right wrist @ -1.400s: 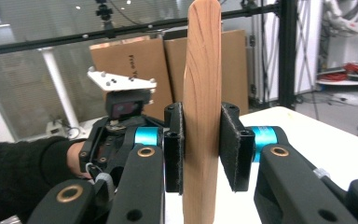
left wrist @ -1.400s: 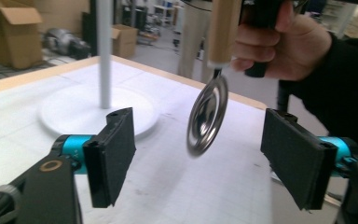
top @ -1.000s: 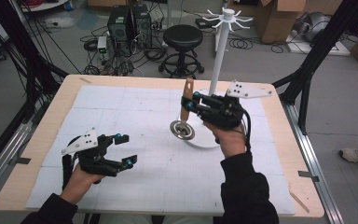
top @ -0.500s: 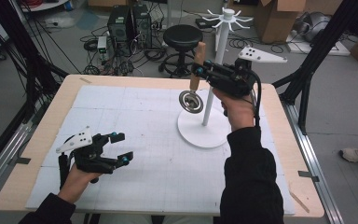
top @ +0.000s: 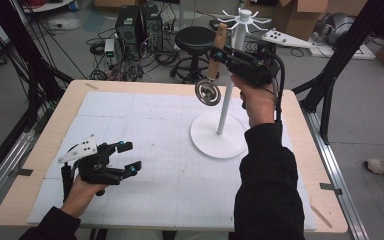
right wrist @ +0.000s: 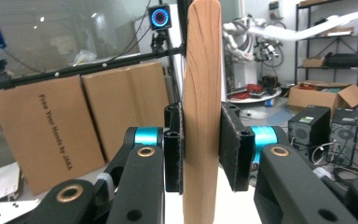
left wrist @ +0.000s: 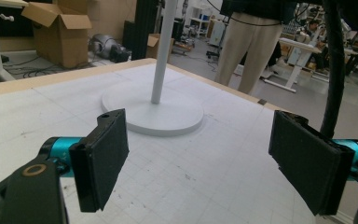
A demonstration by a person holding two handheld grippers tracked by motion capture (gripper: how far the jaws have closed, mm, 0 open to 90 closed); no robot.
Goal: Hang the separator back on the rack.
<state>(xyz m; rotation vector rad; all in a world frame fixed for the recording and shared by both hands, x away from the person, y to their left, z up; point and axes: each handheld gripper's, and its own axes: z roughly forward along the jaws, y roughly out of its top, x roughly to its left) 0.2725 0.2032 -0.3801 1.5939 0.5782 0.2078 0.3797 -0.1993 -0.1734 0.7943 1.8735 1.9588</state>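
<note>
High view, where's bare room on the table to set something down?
The white gridded mat lies bare from its far left corner to the round white stand base, and along the near edge between the forearms. It is crowded at the base and around the left tongs.

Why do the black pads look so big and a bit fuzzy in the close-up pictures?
In the left gripper view the left gripper has its open pads right by the lens, so they loom large and soft while the white stand stays clearer. In the right gripper view the wooden handle, clamped by the right gripper, looks sharp; the room behind is hazier.
</note>
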